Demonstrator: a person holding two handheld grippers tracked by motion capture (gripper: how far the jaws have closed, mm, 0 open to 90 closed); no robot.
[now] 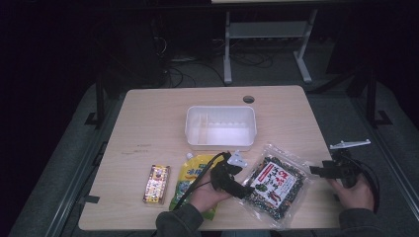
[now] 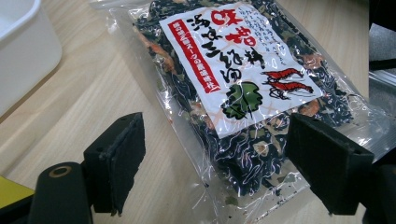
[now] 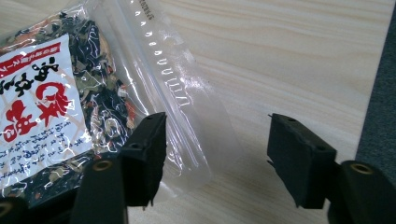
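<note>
We see a clear plastic bag of dark dried seaweed with a white and red label (image 2: 243,79) lying flat on the light wooden table (image 3: 289,56). Our left gripper (image 2: 215,163) stands open, the bag's bottom edge between its jaws. Our right gripper (image 3: 217,156) is open too, with the bag's clear sealed end just beside its left jaw.

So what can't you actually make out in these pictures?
- Seaweed snack bag: its near end is cut off by the bottom edge in the left gripper view.
- Yellow pouch: partly hidden by the left gripper and its hand in the high view.
- Small bar packet: print too small to read.
- White tub: cut off by the left gripper view's edge.
</note>
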